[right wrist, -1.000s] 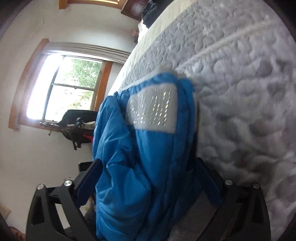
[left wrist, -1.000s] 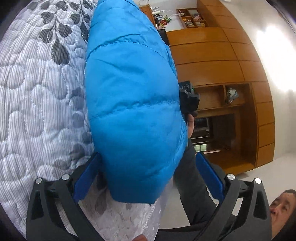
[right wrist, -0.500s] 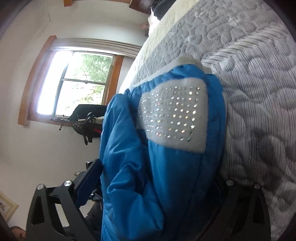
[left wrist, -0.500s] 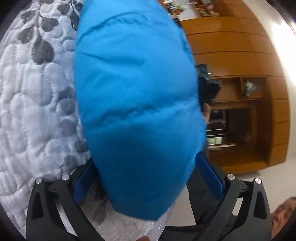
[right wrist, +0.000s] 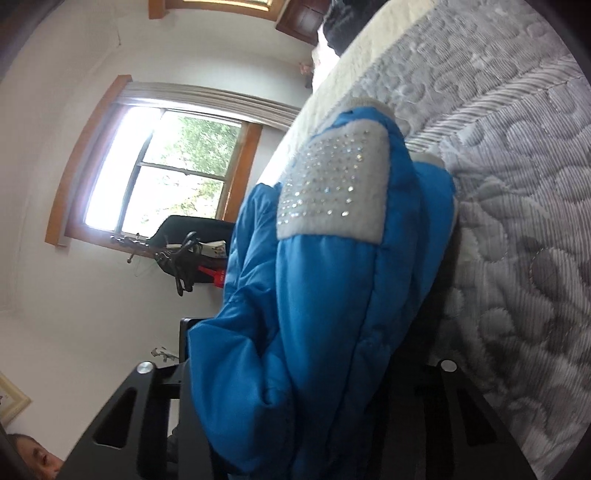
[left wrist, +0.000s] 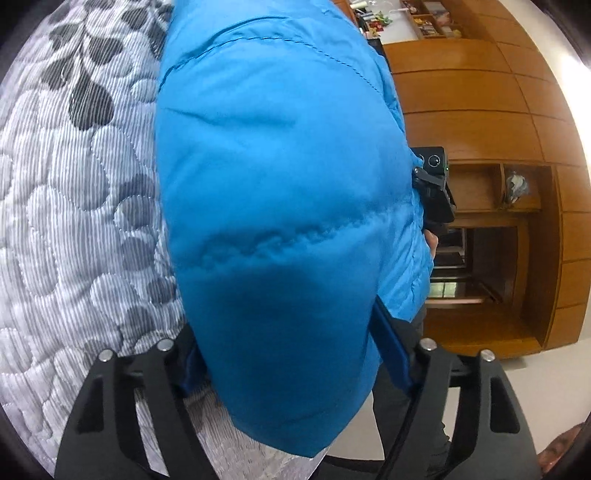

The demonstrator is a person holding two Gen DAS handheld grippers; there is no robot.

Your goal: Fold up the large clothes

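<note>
A puffy blue jacket [left wrist: 280, 166] fills the left wrist view, bunched over the grey leaf-patterned quilt [left wrist: 74, 184] of a bed. My left gripper [left wrist: 291, 358] is shut on its lower fold, a blue pad on each side. In the right wrist view the same jacket [right wrist: 332, 295] stands on edge against the quilt [right wrist: 517, 184], showing a grey patch with rhinestones [right wrist: 332, 192]. My right gripper [right wrist: 306, 369] is shut on it, its fingers mostly buried in fabric. The right gripper's body [left wrist: 434, 188] and a hand [left wrist: 432, 242] show behind the jacket.
A wooden wall unit with shelves [left wrist: 480, 110] stands beyond the bed's edge, above pale floor [left wrist: 535, 376]. On the other side are a window [right wrist: 159, 173] and a dark bag with straps [right wrist: 184, 251]. A dark item [right wrist: 343, 22] lies at the bed's far end.
Both grippers have closed in on the jacket and pushed deeper into it. The jacket has bunched up and now looms larger in both views.
</note>
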